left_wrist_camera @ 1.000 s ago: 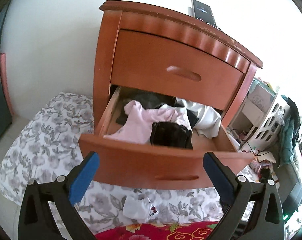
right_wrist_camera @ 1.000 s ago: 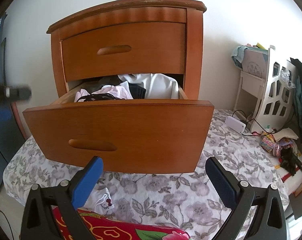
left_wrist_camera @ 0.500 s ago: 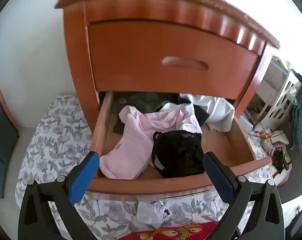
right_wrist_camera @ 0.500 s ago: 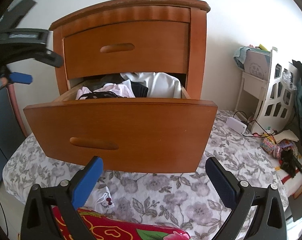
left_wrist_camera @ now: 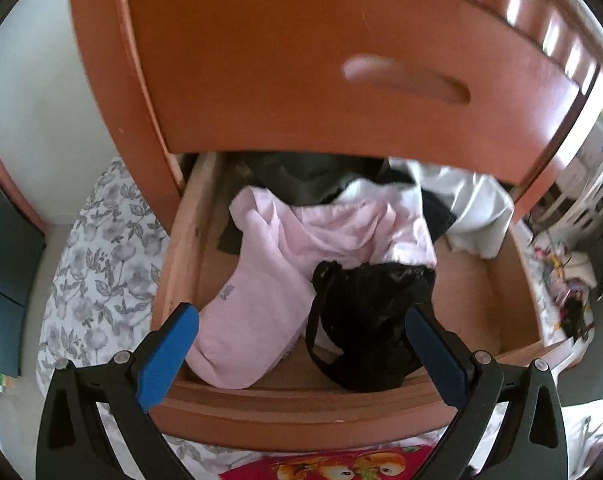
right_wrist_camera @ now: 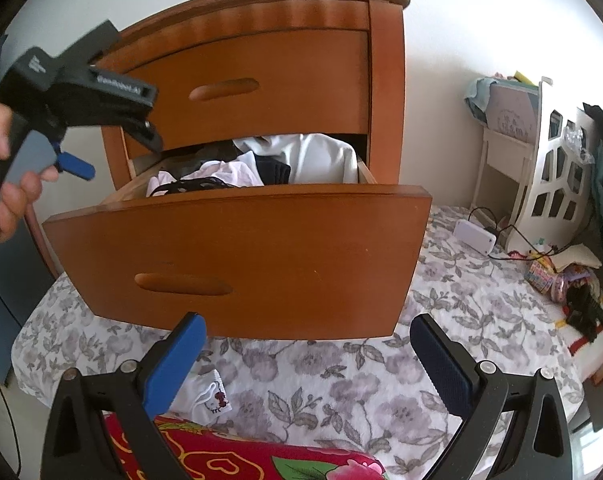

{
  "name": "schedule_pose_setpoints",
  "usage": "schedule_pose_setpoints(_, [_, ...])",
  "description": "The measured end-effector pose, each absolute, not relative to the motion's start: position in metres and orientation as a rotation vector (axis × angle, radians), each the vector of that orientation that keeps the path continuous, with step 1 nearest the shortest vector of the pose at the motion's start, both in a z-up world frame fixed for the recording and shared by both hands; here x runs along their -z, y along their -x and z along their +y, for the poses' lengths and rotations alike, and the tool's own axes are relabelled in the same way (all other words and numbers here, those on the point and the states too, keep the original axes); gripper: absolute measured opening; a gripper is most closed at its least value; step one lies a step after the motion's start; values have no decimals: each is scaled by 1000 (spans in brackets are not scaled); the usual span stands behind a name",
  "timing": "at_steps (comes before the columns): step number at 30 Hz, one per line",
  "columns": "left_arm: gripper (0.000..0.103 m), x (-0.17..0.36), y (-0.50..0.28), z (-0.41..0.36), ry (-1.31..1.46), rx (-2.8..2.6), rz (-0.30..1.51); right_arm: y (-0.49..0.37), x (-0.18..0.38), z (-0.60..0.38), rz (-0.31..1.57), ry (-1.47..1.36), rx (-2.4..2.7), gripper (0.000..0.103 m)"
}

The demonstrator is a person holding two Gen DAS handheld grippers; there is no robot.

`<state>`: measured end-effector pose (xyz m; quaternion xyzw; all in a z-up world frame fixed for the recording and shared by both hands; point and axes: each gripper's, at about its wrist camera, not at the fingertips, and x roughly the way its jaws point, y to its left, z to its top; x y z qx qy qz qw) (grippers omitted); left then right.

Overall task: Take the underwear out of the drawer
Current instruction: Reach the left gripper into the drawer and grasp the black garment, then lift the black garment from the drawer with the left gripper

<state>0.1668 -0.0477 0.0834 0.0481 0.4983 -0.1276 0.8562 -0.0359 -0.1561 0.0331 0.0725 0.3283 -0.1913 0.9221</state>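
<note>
the left tool [left_wrist_camera: 301, 344] hangs over the open lower drawer [right_wrist_camera: 237, 260] of the wooden nightstand [right_wrist_camera: 285, 64], its blue fingers [left_wrist_camera: 169, 356] spread wide and gripping nothing. between them, at the drawer's front, lies the black underwear [left_wrist_camera: 369, 320], partly on a pink garment [left_wrist_camera: 261, 300]; white cloth [left_wrist_camera: 473, 208] sits at the back right. the right tool [right_wrist_camera: 305, 364] is low before the drawer front, also spread and empty, above the floral bedspread [right_wrist_camera: 441, 320]. a hand [right_wrist_camera: 9, 168] grips the left tool's handle.
</note>
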Motion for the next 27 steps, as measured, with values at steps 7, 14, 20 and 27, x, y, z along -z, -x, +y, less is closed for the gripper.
schedule_pose_setpoints(7, [102, -63, -177, -57, -105, 265, 1105, 36, -29, -167, 688, -213, 396, 103])
schedule_pose_setpoints(14, [67, -53, -179, -67, -155, 276, 1132, 37, -26, -175, 701, -259, 396, 103])
schedule_pose_setpoints(20, [33, -44, -180, -68, -116, 284, 1173, 36, -26, -176, 703, -258, 396, 103])
schedule_pose_setpoints(27, [6, -55, -176, -54, -66, 301, 1106, 35, -26, -176, 705, -257, 400, 103])
